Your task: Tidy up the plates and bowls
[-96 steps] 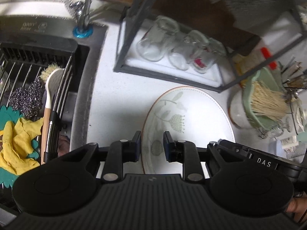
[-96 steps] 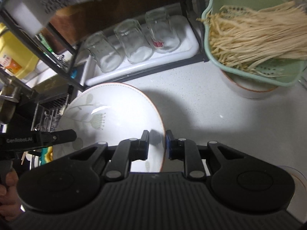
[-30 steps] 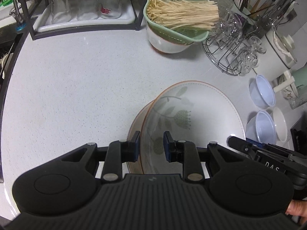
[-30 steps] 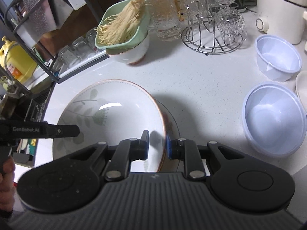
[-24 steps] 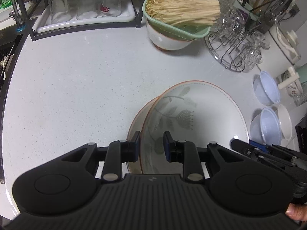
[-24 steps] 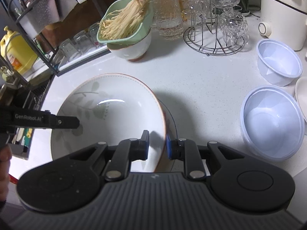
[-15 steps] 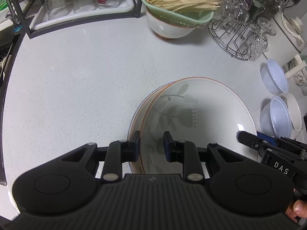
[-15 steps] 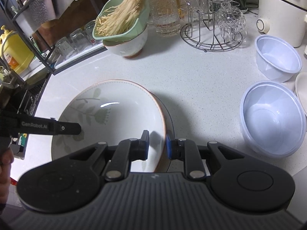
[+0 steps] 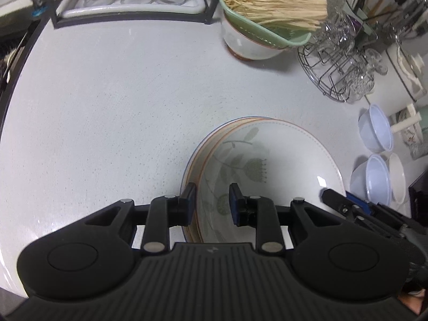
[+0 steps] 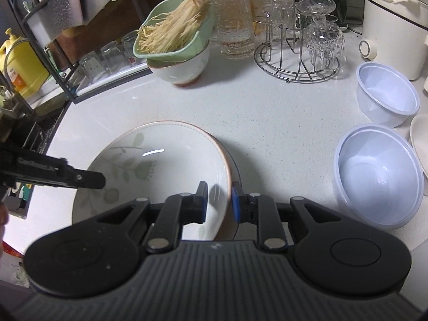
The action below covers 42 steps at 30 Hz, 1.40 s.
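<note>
Nearest the cameras, the left gripper (image 9: pixel 210 200) has its fingers spread on either side of the near left rim of the white shallow bowl with green leaf print and a thin orange rim (image 9: pixel 270 171), with a gap visible at each pad. The right gripper (image 10: pixel 218 200) straddles the bowl's right rim the same way, its fingers parted and not pinching. The bowl sits nested on a stack of similar orange-rimmed dishes (image 9: pixel 199 155) on the speckled white table (image 9: pixel 107 101). To the right of the bowl stand two translucent white plastic bowls (image 10: pixel 379 176), well apart from it. Beyond the bowl, a green colander of pale noodles (image 10: pixel 174 34) rests in a white ceramic bowl (image 10: pixel 182 69), beside a wire glass rack (image 10: pixel 299 64).
</note>
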Each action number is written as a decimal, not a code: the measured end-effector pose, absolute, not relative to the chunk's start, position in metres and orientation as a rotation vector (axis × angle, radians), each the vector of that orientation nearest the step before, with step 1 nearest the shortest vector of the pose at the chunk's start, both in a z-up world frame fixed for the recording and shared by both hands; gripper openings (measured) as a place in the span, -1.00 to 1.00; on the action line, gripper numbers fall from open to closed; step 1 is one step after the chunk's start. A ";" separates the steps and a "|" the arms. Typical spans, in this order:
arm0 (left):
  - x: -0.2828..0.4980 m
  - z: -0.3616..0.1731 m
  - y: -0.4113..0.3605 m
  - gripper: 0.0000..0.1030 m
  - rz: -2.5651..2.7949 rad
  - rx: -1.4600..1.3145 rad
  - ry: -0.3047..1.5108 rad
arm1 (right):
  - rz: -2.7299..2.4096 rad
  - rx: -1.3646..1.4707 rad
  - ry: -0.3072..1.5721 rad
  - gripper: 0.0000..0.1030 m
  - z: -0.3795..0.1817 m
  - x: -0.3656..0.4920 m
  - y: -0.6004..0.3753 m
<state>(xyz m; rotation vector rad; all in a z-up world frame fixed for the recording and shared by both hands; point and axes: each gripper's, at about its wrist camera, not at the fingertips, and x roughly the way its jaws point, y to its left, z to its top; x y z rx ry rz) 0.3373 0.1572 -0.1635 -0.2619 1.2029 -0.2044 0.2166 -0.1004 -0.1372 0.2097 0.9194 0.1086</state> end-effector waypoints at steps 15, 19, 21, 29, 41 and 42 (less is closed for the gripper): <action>0.328 -0.163 0.180 -0.36 -0.191 -0.401 1.233 | 0.128 0.235 0.911 -0.57 -0.137 0.216 -0.101; 0.318 -0.159 0.182 0.16 -0.180 -0.428 1.185 | 0.142 0.252 0.849 -0.56 -0.123 0.211 -0.110; 0.316 -0.158 0.179 0.18 -0.178 -0.397 1.162 | 0.149 0.263 0.836 -0.24 -0.119 0.211 -0.115; 0.314 -0.175 0.172 0.20 -0.156 -0.343 1.154 | 0.129 0.342 0.890 0.27 -0.140 0.218 -0.127; 0.316 -0.189 0.172 -0.29 -0.193 -0.370 1.182 | 0.111 0.414 0.964 -0.30 -0.160 0.221 -0.119; 0.316 -0.189 0.173 -0.30 -0.194 -0.379 1.185 | 0.106 0.420 0.965 -0.30 -0.160 0.221 -0.120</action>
